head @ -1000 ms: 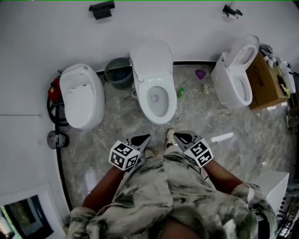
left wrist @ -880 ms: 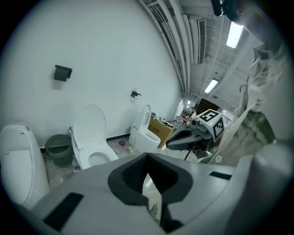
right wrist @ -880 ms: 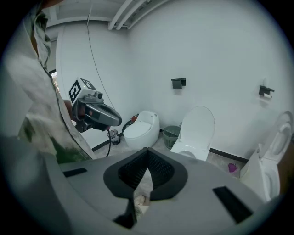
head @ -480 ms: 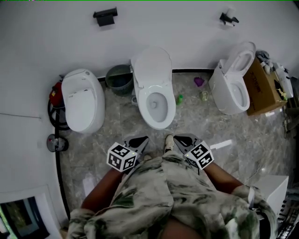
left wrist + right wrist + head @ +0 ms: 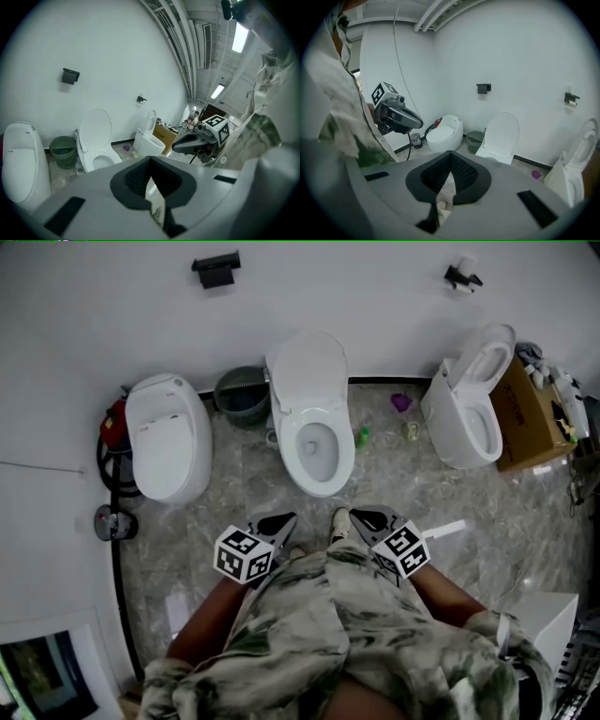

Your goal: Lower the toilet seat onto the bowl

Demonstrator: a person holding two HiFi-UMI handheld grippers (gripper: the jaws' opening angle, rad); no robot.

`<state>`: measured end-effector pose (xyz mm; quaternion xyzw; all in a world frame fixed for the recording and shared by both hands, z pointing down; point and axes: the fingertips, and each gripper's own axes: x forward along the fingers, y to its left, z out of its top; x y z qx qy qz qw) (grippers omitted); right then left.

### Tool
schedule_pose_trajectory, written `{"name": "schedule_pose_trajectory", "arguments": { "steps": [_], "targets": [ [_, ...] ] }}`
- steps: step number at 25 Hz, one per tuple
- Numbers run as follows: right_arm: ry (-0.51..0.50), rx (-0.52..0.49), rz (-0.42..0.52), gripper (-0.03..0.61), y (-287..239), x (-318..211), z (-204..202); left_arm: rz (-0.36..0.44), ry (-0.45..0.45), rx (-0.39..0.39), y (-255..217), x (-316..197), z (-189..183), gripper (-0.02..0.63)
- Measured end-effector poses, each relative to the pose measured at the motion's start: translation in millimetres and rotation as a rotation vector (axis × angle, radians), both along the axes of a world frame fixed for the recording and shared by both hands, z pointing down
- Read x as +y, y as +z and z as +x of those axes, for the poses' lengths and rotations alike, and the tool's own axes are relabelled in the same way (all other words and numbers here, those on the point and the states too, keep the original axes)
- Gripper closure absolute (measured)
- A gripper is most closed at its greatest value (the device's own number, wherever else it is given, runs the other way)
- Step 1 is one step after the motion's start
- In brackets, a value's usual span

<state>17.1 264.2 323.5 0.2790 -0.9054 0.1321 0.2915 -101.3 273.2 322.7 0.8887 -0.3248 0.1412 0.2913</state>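
While little differs vs 1 s ago, L gripper (image 5: 284,519) & R gripper (image 5: 362,516) hang shut, empty, in front of the middle toilet (image 5: 323,474), well apart from it. The toilet seat (image 5: 305,367) stands upright behind its bowl (image 5: 317,448). A green bin (image 5: 241,395) is just left of it, a closed toilet (image 5: 169,437) further left.

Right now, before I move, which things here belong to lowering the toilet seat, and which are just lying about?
For the job: middle toilet, its cover raised; left gripper and right gripper, both shut and empty.
Just lying about: closed left toilet, right toilet, green bin, cardboard box, purple item on the floor.
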Motion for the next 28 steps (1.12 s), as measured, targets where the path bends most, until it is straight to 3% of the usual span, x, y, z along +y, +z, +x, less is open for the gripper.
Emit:
{"name": "schedule_pose_trajectory", "arguments": {
  "steps": [18, 28],
  "targets": [
    [0.007, 0.0, 0.002, 0.557, 6, -1, -2, -0.038, -0.071, 0.025, 21, 3, -16, 0.591],
    [-0.035, 0.008, -0.009, 0.557, 12, 1, -12, -0.032, -0.06, 0.017, 25, -3, -12, 0.591]
  ]
}}
